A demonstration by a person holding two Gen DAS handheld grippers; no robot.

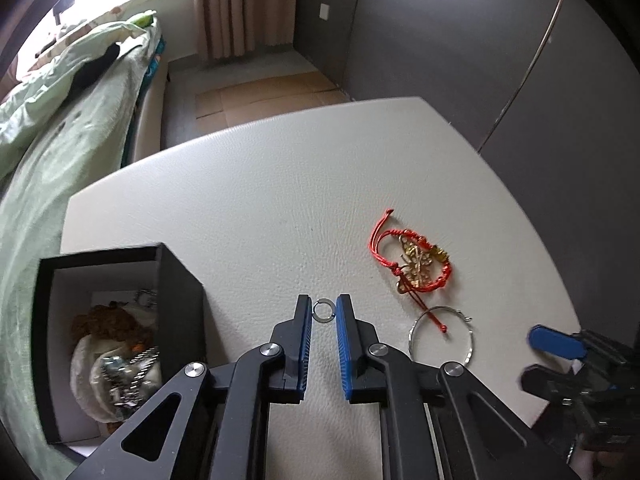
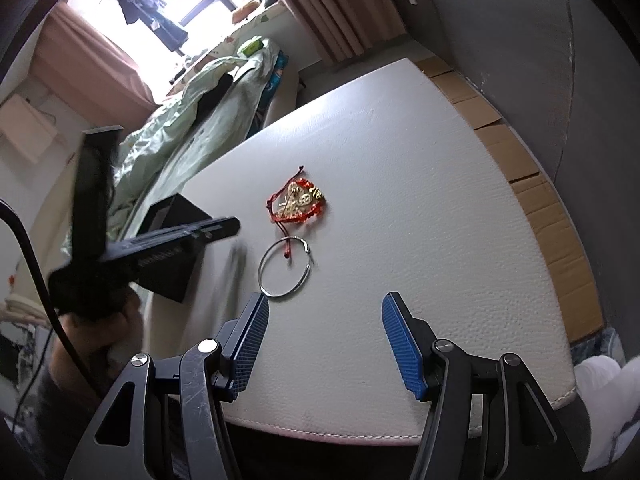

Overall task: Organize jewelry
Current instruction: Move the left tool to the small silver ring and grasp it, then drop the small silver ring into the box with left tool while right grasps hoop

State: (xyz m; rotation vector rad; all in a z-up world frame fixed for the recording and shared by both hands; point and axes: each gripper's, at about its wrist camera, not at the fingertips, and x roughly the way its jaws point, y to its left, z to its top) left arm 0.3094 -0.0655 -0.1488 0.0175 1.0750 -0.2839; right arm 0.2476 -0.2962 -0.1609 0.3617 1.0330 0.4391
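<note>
A small silver ring (image 1: 324, 311) lies on the white table (image 1: 280, 200) between the tips of my left gripper (image 1: 323, 309), whose jaws stand slightly apart around it without clearly pinching it. A red cord bracelet with gold charms (image 1: 416, 262) and a silver bangle (image 1: 440, 336) lie to its right; they also show in the right wrist view as the bracelet (image 2: 298, 200) and the bangle (image 2: 285, 268). A black open box (image 1: 112, 344) holding several jewelry pieces stands at the left. My right gripper (image 2: 324, 312) is wide open and empty, just near of the bangle.
A bed with a green quilt (image 1: 60, 140) runs along the table's left side. Flattened cardboard (image 2: 540, 208) lies on the floor beyond the table's far edge. Dark cabinet doors (image 1: 520, 60) stand behind. The left gripper body (image 2: 140, 256) shows blurred in the right wrist view.
</note>
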